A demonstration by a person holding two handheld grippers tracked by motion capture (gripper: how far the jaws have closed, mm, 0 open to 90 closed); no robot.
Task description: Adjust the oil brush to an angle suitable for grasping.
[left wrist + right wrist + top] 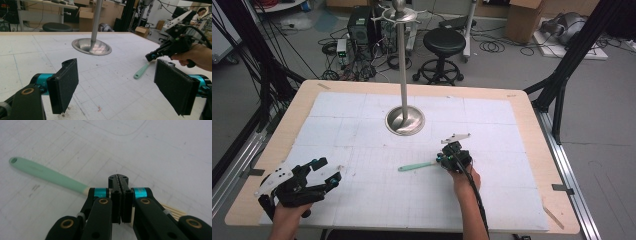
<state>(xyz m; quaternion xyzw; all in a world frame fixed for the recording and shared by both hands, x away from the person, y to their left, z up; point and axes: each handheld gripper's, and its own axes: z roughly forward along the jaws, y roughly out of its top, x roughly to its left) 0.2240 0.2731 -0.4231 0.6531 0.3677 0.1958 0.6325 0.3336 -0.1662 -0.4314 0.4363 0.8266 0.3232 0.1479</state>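
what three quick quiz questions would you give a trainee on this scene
1. True or false: the left gripper has its fingers closed.
2. Where is the green-handled utensil? A: on the stand's round base. B: flat on the white mat, with one end at the right gripper. C: between the left gripper's fingers.
3. What stands upright at the far middle of the mat?

Key:
1. False; its fingers are spread wide with nothing between them.
2. B.
3. The metal stand, a tall pole on a round base.
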